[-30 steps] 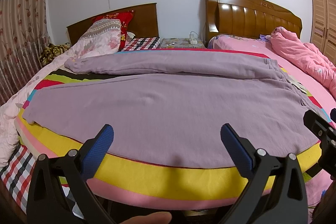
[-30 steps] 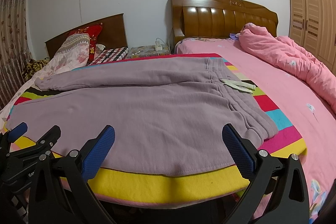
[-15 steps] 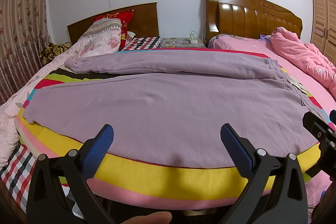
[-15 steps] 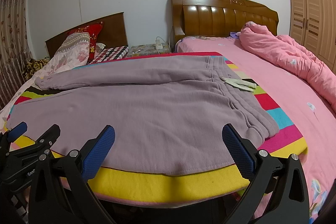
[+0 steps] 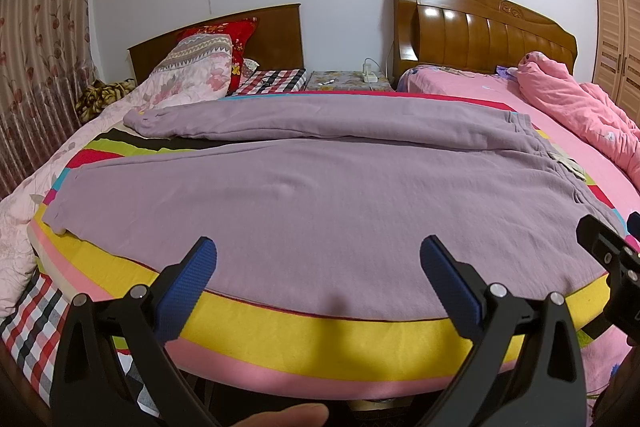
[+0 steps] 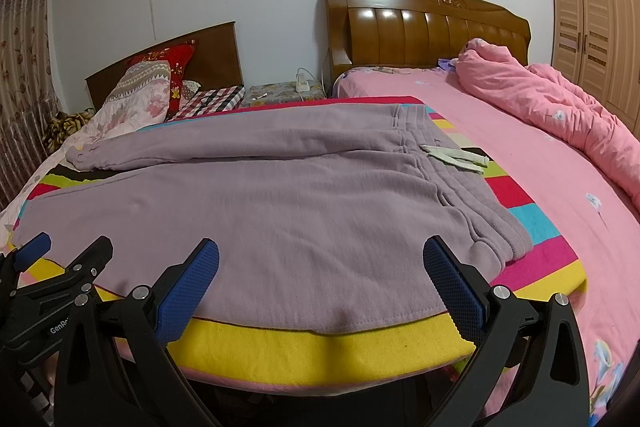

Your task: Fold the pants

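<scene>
Here, a pair of mauve knitted pants (image 5: 320, 195) lies spread flat across a striped multicoloured blanket (image 5: 320, 335) on the bed, waistband to the right and both legs running leftward; the far leg is angled slightly away from the near one, its cuff close to a floral pink pillow (image 5: 192, 75). A pale drawstring (image 6: 456, 157) trails off the waistband onto the blanket. The left claw (image 5: 318, 275) hovers just short of the pants' near edge, its blue-padded fingers (image 5: 188, 291) spread wide and gripping nothing. The right claw (image 6: 320, 275) hangs beside it near the waistband end, likewise wide apart and empty, with no contact on the cloth. Behind the blanket, a crumpled pink quilt (image 6: 540, 107) rests on the pink sheet before a glossy wooden headboard (image 6: 424, 23).
</scene>
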A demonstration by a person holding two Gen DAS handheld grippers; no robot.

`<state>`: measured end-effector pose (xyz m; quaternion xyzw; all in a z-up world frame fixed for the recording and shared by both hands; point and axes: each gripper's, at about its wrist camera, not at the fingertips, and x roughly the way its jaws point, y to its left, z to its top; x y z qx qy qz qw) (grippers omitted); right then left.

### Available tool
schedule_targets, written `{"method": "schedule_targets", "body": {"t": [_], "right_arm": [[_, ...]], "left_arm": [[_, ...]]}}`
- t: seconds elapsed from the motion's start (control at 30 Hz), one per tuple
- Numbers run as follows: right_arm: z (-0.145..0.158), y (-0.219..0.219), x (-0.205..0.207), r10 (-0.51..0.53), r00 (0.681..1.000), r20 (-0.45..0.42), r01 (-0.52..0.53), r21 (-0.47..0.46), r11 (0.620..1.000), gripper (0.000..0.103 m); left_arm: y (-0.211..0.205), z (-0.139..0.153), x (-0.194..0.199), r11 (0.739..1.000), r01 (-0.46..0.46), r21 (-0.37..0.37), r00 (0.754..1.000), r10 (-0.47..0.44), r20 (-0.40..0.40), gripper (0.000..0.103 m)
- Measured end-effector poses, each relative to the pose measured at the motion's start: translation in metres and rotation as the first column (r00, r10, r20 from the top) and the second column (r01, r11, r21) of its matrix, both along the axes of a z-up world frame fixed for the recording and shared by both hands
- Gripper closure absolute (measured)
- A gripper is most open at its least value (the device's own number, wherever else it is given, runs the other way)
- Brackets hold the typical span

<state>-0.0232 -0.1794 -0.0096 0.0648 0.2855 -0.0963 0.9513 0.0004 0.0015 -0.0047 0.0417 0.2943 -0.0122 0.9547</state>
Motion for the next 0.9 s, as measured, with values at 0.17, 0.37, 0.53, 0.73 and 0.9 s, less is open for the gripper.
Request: {"method": "schedule_targets", "body": {"t": [0.17,0.37,0.53,0.73,0.9], "right_arm": [[-0.0004,-0.0003,0.0001,0.000,1.000,-0.001,0.000,0.001,1.000,0.004],[-0.0022,0.0003,0.0002,0.002,1.000,-0.005,-0.002,0.001,1.000,0.004],[-0.0058,-0.0006,0.0009,0.004,1.000,-0.014,-0.004,0.006,1.000,0.004],[-0.0065,-0.0010,0.0022,0.014,0.999,-0.030,-0.014,0.018,1.000,0.004],[-0.0069,-0.0037,0.0033,0.048,0.998,-0.035,-0.046,0.050,0.998,0.004]], "left_arm": [[0.0003,0.0002,0.0002,1.000,0.000,-0.001,1.000,0.000,-0.001,0.001],[0.0006,0.0004,0.0004,1.000,0.001,-0.001,1.000,-0.001,-0.002,0.001],[0.0009,0.0003,0.0007,1.000,0.001,-0.001,1.000,-0.001,-0.003,0.001],[0.0041,-0.0046,0.0017,1.000,-0.002,0.003,1.000,0.002,-0.016,0.001],[0.0080,-0.0032,0.0009,1.000,-0.017,-0.012,1.000,0.017,-0.022,0.001]]}}
